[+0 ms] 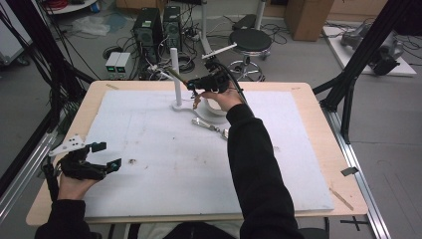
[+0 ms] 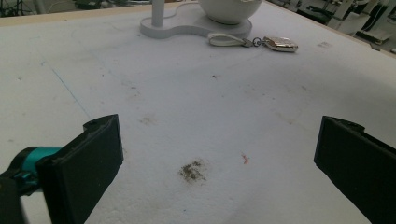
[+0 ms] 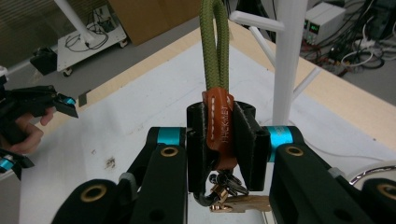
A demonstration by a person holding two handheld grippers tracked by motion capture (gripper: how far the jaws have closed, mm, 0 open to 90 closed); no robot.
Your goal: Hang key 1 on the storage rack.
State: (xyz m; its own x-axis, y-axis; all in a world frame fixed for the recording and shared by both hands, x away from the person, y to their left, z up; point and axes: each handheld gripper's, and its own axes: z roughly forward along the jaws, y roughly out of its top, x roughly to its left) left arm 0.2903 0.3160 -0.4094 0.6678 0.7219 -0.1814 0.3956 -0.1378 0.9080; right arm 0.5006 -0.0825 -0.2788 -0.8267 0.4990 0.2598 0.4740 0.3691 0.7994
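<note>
My right gripper is held above the far middle of the table, close to the white peg stand. Its jaws are shut on the brown leather tab of a green cord keychain. The green loop points up toward the stand's post, and keys hang under the jaws. A second keychain with a white strap lies flat on the mat beside the white bowl. My left gripper rests low at the near left, open, with nothing between its jaws.
The white foam mat covers most of the wooden table. The stand and the bowl share one white base. A small dirt spot marks the mat in front of the left gripper. A stool, computers and cables stand on the floor beyond the table.
</note>
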